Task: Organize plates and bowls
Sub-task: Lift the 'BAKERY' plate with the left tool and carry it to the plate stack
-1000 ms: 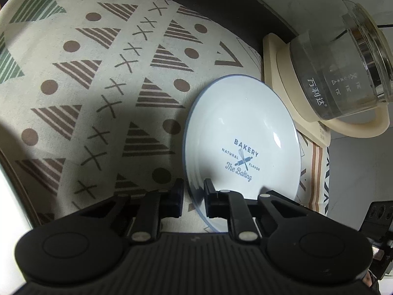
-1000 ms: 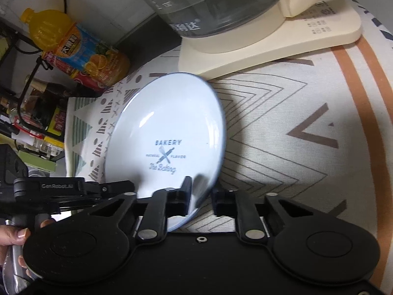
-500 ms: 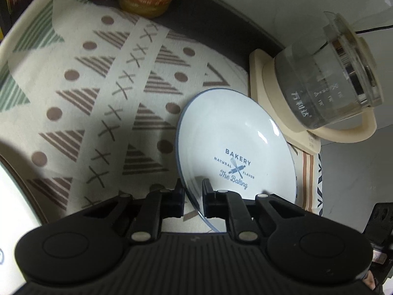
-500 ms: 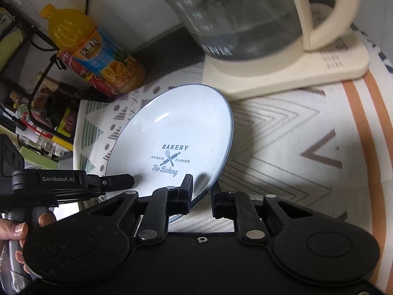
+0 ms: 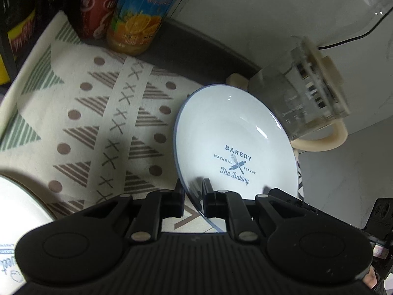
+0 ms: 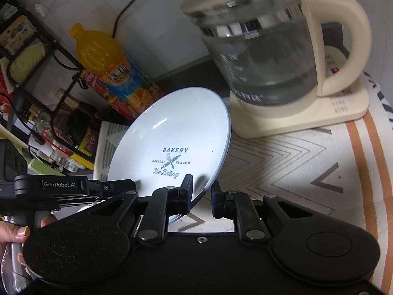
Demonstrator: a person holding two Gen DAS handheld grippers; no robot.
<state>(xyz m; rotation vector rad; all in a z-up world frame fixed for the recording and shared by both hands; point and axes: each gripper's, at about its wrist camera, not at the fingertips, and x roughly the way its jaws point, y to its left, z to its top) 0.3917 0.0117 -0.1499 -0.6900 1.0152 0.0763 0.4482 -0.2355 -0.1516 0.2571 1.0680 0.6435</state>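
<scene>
The counter is covered by a cream cloth mat (image 5: 81, 123) printed with brown striped triangles, dots and crosses, going to orange stripes and chevrons on the kettle side (image 6: 319, 167). On it sits a cream kettle base (image 6: 307, 118) carrying a glass kettle (image 6: 265, 56). An orange juice bottle (image 5: 140, 17) and a red can (image 5: 95, 14) stand just off its far edge on the dark counter strip (image 5: 196, 39).

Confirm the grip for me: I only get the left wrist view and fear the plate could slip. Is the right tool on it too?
Observer: Yes, the right tool is shut on the near rim of the plate.
Operator: Is the kettle filled?
Observer: It holds water, and a red light shows on its base.
Operator: And the left tool?
Observer: A hand grips its handle at the lower left.
</scene>
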